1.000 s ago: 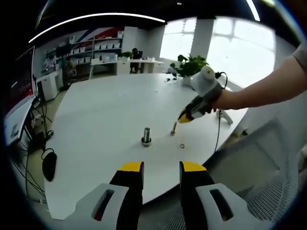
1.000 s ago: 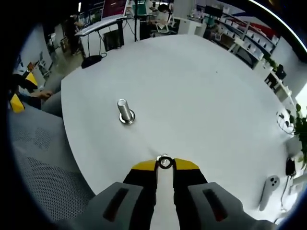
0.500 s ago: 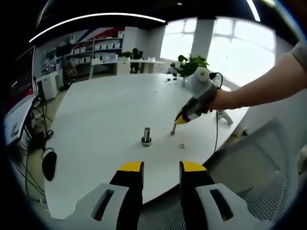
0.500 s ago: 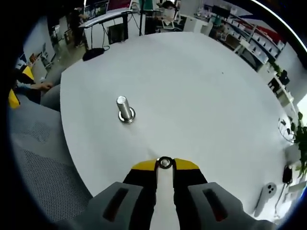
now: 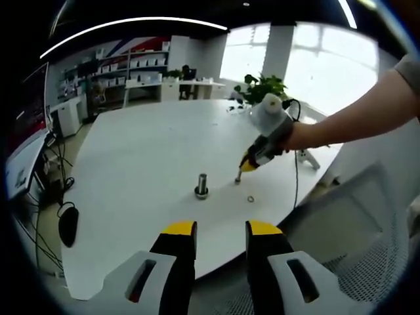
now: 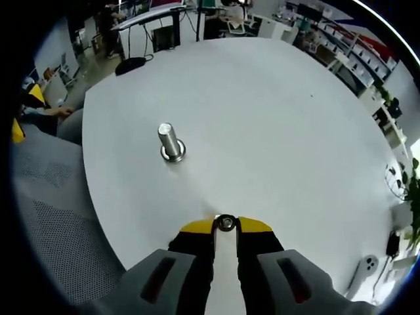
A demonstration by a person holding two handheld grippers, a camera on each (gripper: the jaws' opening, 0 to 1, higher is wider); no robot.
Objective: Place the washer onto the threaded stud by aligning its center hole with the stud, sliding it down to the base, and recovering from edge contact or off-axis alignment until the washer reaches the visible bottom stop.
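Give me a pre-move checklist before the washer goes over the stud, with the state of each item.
1. Washer pinched between the right gripper tips: ok.
2. Washer hole lined up with the threaded stud: not ok; the stud stands well off to the side.
3. Stud upright on the white table: ok.
4. Path to the stud free of obstacles: ok.
5. Left gripper out of the way, open, back from the table edge: ok.
6. Spare washer lying clear of the stud: ok.

One threaded stud (image 5: 201, 186) near bench (image 5: 131, 157) edge. Two washers: one (image 6: 226, 223) pinched in right hand-held gripper (image 6: 226, 226), one (image 5: 250, 199) loose on bench. Two hand-held grippers; left hand-held gripper (image 5: 220, 231).
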